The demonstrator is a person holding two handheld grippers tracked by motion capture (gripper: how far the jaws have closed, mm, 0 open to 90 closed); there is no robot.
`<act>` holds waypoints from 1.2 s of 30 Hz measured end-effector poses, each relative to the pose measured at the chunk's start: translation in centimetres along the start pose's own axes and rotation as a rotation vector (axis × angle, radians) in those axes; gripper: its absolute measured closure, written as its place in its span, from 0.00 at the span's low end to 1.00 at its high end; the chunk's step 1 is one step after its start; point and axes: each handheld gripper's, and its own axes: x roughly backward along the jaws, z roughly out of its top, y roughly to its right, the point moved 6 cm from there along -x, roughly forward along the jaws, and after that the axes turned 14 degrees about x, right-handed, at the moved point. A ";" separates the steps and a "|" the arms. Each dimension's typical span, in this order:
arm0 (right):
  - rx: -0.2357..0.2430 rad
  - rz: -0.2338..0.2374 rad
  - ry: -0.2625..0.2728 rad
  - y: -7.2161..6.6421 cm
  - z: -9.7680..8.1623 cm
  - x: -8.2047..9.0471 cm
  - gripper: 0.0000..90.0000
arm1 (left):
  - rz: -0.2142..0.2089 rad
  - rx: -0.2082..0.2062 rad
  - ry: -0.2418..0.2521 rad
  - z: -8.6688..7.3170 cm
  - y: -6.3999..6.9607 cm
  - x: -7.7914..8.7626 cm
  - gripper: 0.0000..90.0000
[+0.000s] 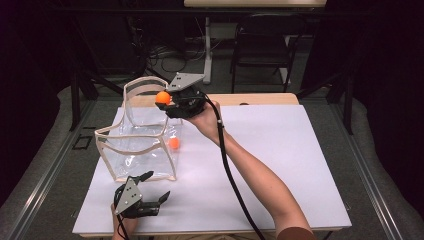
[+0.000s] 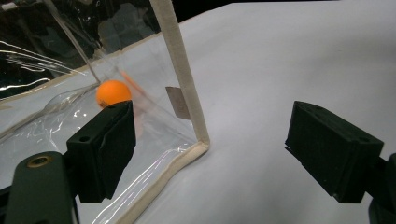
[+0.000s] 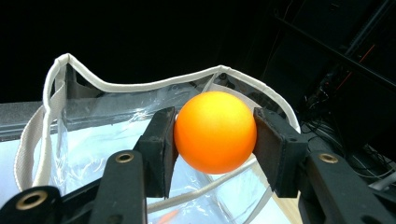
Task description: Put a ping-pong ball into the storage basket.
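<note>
A clear plastic bag (image 1: 142,145) with cream trim stands open on the white table top (image 1: 270,150). My right gripper (image 1: 167,101) is shut on an orange ball (image 1: 162,97), holding it above the bag's far right rim; in the right gripper view the ball (image 3: 215,132) sits pinched between both pads over the bag's open mouth (image 3: 140,93). A second orange ball (image 1: 174,143) lies inside the bag, also seen through the plastic as ball (image 2: 113,93). My left gripper (image 1: 155,186) rests open near the bag's front corner (image 2: 201,142), with nothing between its jaws.
The white board covers a wooden table (image 1: 260,99). A black chair (image 1: 262,42) and a table leg (image 1: 206,47) stand beyond the far edge. A black cable (image 1: 230,170) trails along the person's right forearm.
</note>
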 end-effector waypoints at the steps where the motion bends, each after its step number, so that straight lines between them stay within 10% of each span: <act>1: -0.001 0.001 0.000 0.0 0.0 -0.1 0.56 | 0.000 -0.002 -0.001 0.0 0.0 0.0 0.18; 36: 0.010 0.041 -0.050 -0.9 0.0 -2.6 0.56 | 0.001 0.002 0.001 0.0 0.0 0.1 0.18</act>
